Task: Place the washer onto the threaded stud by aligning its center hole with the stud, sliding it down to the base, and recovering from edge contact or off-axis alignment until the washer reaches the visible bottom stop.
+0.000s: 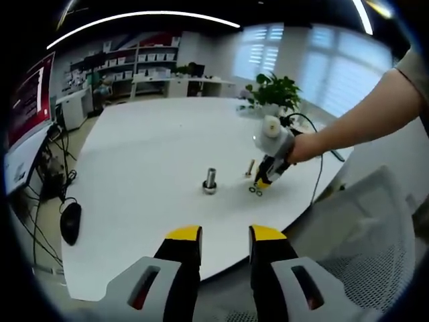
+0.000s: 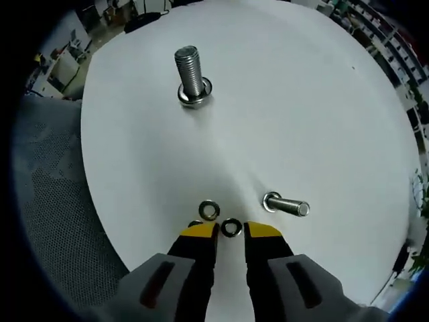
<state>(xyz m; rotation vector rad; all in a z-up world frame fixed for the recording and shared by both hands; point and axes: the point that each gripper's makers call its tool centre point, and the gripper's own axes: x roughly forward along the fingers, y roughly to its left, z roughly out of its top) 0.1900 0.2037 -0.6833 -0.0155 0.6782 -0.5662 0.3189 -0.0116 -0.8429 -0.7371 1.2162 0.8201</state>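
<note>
Right gripper view: looks down on the round white table, mesh chair back off its edge.
Left gripper view: looks across the same table from beyond its near rim.
Table: white, bare but for the hardware; monitor and mouse off to one side, potted plant at the far edge.
Person: forearm reaching in, hand carrying the right gripper down to the tabletop.
Left gripper: held back off the table edge, yellow-tipped jaws parted by a narrow gap, nothing between them.
Right gripper, own view: tips low at the table, jaws slightly apart, one washer lying in the gap; grip not yet closed on it, as far as can be told.
Threaded stud: upright, well apart from the gripper, a ring already showing at its base.
Loose bolt: lying on its side, just beside the washers.
Second washer: flat on the table, touching or nearly touching the first; a third partly hidden under a jaw tip.
Step in hand: pickup of one washer, judged from tips straddling it.
Next move calls for: closing on the rim of the single washer without dragging its neighbour, lifting clear, carrying across to the stud, levelling the hole over the thread axis.
</note>
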